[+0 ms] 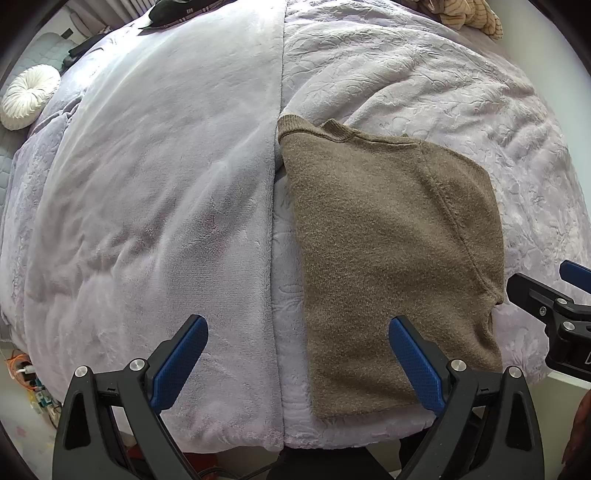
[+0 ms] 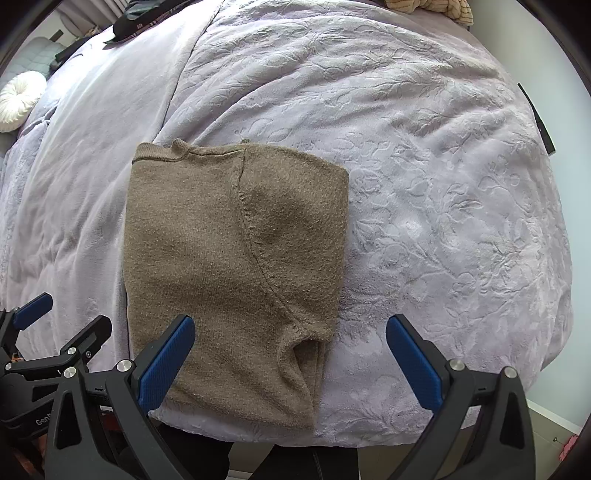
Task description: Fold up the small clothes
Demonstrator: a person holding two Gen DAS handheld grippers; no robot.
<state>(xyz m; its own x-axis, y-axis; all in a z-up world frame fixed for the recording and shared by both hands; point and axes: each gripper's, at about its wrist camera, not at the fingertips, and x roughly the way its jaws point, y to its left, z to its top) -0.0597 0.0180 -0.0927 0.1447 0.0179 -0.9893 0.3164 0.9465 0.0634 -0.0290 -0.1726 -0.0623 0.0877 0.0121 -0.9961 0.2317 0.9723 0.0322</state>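
Observation:
A small olive-brown knit sweater [image 1: 388,251] [image 2: 229,258] lies folded in a long rectangle on the lilac bedspread, its collar at the far end and its hem by the bed's near edge. My left gripper [image 1: 297,325] hovers open above the near edge, its right finger over the sweater's hem and nothing held. My right gripper [image 2: 290,325] also hangs open, spanning the sweater's right near corner where a tucked sleeve bulges. Each gripper shows at the edge of the other's view: the right gripper [image 1: 535,275] and the left gripper [image 2: 75,308].
The lilac bedspread [image 2: 424,184] covers the bed, with a smooth plush blanket [image 1: 159,192] on its left half. A white round cushion [image 1: 27,96] lies far left. Dark clothes [image 1: 177,11] and a tan striped garment [image 1: 469,14] lie at the far end. Floor clutter [image 1: 26,373] shows below left.

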